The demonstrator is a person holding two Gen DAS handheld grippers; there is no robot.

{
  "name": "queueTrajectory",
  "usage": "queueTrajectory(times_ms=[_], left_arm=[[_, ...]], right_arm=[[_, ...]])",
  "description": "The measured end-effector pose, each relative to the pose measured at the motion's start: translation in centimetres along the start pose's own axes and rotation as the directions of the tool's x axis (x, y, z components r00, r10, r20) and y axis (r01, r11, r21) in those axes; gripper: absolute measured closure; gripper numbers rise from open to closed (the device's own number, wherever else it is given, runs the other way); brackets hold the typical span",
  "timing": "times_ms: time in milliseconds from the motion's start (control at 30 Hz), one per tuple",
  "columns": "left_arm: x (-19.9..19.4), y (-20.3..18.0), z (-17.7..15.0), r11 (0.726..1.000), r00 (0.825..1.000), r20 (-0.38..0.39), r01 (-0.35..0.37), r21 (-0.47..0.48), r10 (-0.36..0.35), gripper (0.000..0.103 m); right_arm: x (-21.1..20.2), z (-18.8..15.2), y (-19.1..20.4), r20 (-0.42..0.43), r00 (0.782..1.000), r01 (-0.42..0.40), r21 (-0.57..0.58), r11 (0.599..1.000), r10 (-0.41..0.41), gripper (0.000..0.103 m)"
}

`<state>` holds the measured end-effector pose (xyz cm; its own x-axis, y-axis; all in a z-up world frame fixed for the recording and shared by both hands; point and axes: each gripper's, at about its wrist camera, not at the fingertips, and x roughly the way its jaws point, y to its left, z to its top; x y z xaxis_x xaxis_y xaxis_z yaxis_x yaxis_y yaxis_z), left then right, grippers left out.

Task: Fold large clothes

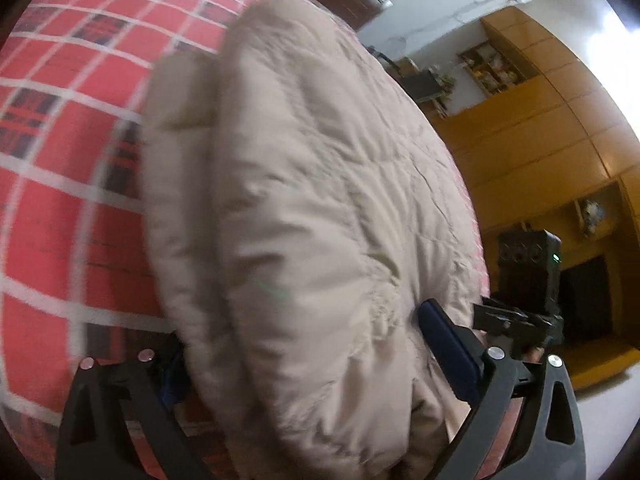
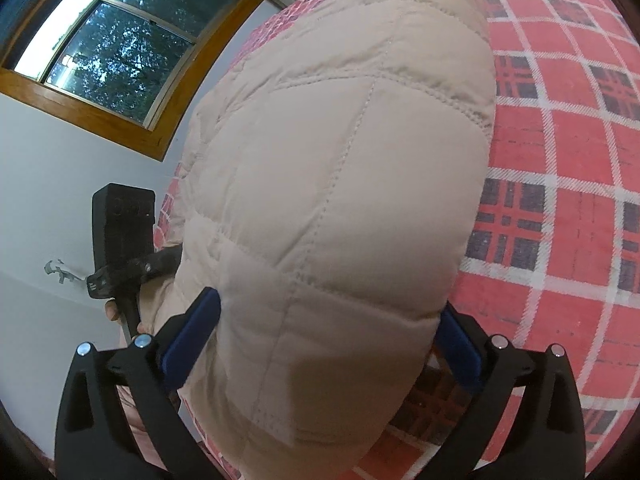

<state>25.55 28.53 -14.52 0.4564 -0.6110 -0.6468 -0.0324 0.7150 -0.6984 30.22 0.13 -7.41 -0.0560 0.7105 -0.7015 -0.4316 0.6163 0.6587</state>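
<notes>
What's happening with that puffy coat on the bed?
A person is folding a beige quilted coat on a bed with a red plaid cover, using two handheld grippers. The left gripper and the right gripper each have the coat's thick padding between their blue-padded fingers, seemingly gripping it. The coat looks already doubled over.

The quilted jacket [image 2: 332, 208] lies on the bed [image 2: 560, 160], bulging between the pads of both tongs. In the right wrist view the window [image 2: 120, 48] is to its left; in the left wrist view the wooden cabinets [image 1: 540, 140] stand to the jacket's right, beyond the bed.
</notes>
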Motion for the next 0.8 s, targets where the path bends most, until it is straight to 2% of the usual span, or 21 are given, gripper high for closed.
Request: queueTrajectory(times_ms=[100, 167, 267, 433, 700, 800], left_arm=[[0.0, -0.8, -0.2, 0.999, 0.999, 0.011, -0.035, 0.029, 0.035, 0.021], [-0.1, -1.4, -0.4, 0.997, 0.998, 0.029, -0.06, 0.048, 0.059, 0.034], [-0.7, -2.4, -0.6, 0.994, 0.995, 0.065, -0.077, 0.08, 0.071, 0.046], [-1.5, -4.0, -1.2, 0.988, 0.99, 0.112, -0.097, 0.122, 0.083, 0.054], [-0.5, -7.7, -2.0, 0.987, 0.993, 0.106, -0.075, 0.143, 0.06, 0.056], [1.1, -11.0, -2.2, 0.982, 0.993, 0.103, -0.071, 0.175, 0.054, 0.056]], right_arm=[[0.1, -0.3, -0.2, 0.012, 1.0, 0.0, -0.004, 1.0, 0.0, 0.004], [-0.3, -0.8, 0.1, 0.03, 1.0, 0.011, -0.028, 1.0, -0.01, 0.019], [-0.8, -1.2, 0.6, 0.048, 0.998, 0.031, -0.059, 0.998, -0.028, 0.033], [-2.0, -1.7, 0.8, 0.066, 0.997, 0.033, -0.091, 0.995, -0.027, 0.042], [-7.0, -3.2, 0.2, 0.122, 0.991, 0.067, -0.092, 0.994, -0.056, 0.043], [-9.6, -4.1, -0.4, 0.145, 0.986, 0.091, -0.088, 0.992, -0.078, 0.043]])
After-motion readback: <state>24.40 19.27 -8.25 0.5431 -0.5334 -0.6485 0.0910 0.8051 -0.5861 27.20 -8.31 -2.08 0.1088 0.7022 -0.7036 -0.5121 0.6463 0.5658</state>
